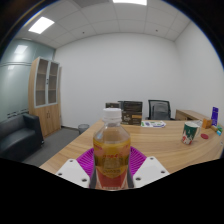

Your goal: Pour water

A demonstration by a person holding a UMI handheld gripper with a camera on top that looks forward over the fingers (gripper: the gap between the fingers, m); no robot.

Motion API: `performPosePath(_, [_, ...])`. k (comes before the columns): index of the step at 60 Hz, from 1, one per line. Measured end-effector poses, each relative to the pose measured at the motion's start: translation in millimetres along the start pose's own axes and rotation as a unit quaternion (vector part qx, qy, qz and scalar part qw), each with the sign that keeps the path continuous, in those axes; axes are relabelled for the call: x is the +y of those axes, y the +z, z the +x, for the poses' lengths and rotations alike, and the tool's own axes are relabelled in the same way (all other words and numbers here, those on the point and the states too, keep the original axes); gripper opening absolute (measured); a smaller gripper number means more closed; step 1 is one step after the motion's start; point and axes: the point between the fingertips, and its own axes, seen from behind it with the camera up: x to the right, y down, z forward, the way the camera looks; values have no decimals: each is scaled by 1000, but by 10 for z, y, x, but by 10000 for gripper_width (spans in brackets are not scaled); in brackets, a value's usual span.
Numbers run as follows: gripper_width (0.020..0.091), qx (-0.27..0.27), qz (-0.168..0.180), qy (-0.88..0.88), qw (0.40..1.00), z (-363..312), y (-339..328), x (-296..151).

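Observation:
A clear plastic bottle (111,148) with a white cap and amber liquid stands upright between the fingers of my gripper (112,168). Both magenta pads (88,160) press against its sides, so the gripper is shut on it. The bottle appears lifted above the wooden table (165,140), whose surface stretches ahead and to the right. The bottle's base is hidden behind the gripper body.
At the table's far right stand a small green-and-white carton (188,133), an orange item and a purple item (214,116). Papers (153,124) lie farther back. Black office chairs (158,108), a wooden cabinet (44,94) and a dark sofa (18,136) lie beyond.

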Motion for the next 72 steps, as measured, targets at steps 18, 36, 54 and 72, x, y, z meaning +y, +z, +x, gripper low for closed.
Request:
performPosePath(18, [430,-16,55,257,965,1305,515,-1121])
performPosePath(36, [427,-76,79,717,688,2672,1194,-1267])
performPosePath(54, [444,-103,120,848,505,3111,1300,-1261])
performPosePath(72, [443,-122,105,788,594,2977,1210,-1479])
